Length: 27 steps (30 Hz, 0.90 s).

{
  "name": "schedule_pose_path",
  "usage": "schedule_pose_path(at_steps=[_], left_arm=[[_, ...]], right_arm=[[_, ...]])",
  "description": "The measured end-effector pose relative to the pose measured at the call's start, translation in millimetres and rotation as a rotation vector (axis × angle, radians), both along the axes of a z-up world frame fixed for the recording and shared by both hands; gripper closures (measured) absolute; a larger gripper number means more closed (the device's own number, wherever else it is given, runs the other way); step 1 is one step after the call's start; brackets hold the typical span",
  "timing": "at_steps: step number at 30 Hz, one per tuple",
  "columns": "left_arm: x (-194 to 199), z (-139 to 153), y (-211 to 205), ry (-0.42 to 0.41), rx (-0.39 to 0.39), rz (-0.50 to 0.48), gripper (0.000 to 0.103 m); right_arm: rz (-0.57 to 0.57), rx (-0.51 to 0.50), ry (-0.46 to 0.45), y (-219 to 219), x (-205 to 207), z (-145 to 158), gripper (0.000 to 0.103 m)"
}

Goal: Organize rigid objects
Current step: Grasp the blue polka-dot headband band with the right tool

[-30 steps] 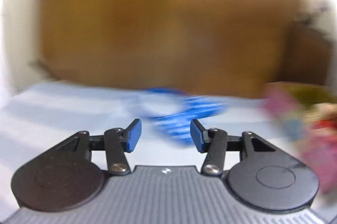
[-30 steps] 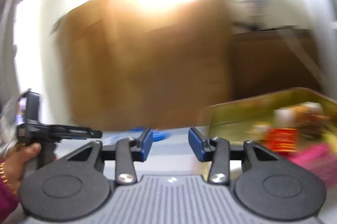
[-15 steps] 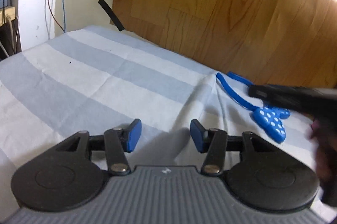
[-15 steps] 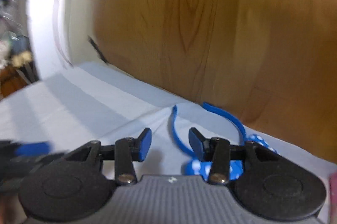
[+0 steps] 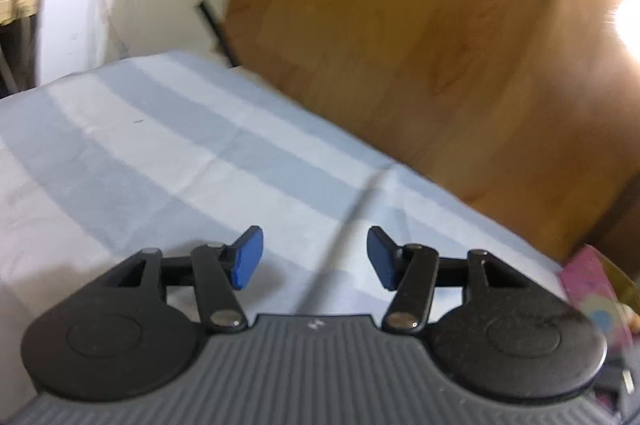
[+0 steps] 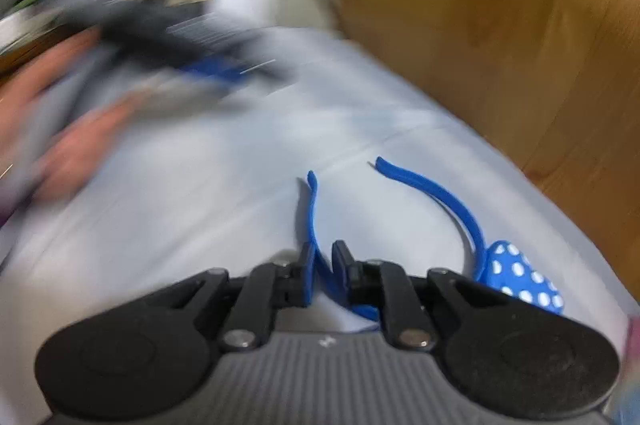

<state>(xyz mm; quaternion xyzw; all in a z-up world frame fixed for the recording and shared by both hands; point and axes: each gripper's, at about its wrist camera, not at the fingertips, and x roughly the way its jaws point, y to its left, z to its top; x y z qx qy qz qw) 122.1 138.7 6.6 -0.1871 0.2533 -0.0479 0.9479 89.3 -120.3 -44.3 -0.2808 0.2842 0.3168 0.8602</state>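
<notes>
Now the right gripper [image 6: 323,275] has its fingers pinched, as far as the blur allows, on one arm of the blue headband [image 6: 448,193], whose polka-dot bow [image 6: 520,281] lies just right of them on the striped bedsheet [image 6: 224,193]. Gripping the thin band rather than the bow likely gives a firmer hold for lifting. Meanwhile, the left gripper [image 5: 316,257] hovers with fingers spread, nothing between them.
</notes>
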Motion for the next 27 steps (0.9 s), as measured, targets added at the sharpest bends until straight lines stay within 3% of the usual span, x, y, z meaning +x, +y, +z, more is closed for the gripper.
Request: schedule_pose_path(at_steps=[3, 6, 9, 11, 13, 15, 17, 18, 20, 22, 24, 25, 27], left_arm=[[-12.4, 3.2, -24.6, -0.056, 0.012, -0.199, 0.041], [-29.5, 2.4, -65.7, -0.080, 0.103, -0.397, 0.041], [-49.0, 0.1, -105.1, -0.071, 0.185, -0.532, 0.041], [-58.5, -3.7, -128.2, -0.094, 0.303, -0.543, 0.041], [-57.3, -9.6, -149.2, -0.055, 0.456, -0.478, 0.043], [-50.0, -16.5, -156.5, 0.006, 0.526, -0.452, 0.052], [-45.0, -21.6, -155.7, 0.037, 0.527, -0.445, 0.059], [-47.0, -21.4, -153.6, 0.042, 0.507, -0.450, 0.073], [-56.0, -19.2, -156.3, 0.058, 0.483, -0.487, 0.086], [-71.4, -18.5, -164.3, 0.073, 0.499, -0.516, 0.086], [-91.6, -18.4, -171.1, 0.086, 0.472, -0.577, 0.086], [-103.9, -17.9, -173.8, 0.092, 0.453, -0.630, 0.086], [-126.4, -14.0, -173.3, 0.079, 0.448, -0.685, 0.080]], right_arm=[[0.044, -0.059, -0.072, -53.0, -89.0, 0.4, 0.085], [-0.104, -0.040, -0.126, -103.6, -148.4, 6.7, 0.081], [-0.295, 0.108, -0.128, -144.7, -180.6, 15.8, 0.080], [-0.342, 0.249, -0.113, -156.7, -193.7, 20.1, 0.079], [-0.361, 0.369, -0.052, -157.1, -192.3, 18.9, 0.073], [-0.371, 0.417, 0.011, -150.2, -179.3, 12.5, 0.073], [-0.384, 0.413, 0.040, -140.6, -169.3, 2.9, 0.073], [-0.400, 0.400, 0.065, -138.6, -161.6, -0.2, 0.072], [-0.438, 0.399, 0.111, -138.1, -138.1, -6.4, 0.071], [-0.490, 0.420, 0.073, -142.9, -116.1, -11.1, 0.066], [-0.592, 0.410, -0.069, -145.1, -100.9, -6.2, 0.055], [-0.636, 0.419, -0.113, -147.2, -100.3, -2.2, 0.055], [-0.609, 0.526, -0.106, -155.1, -112.5, 4.0, 0.054]])
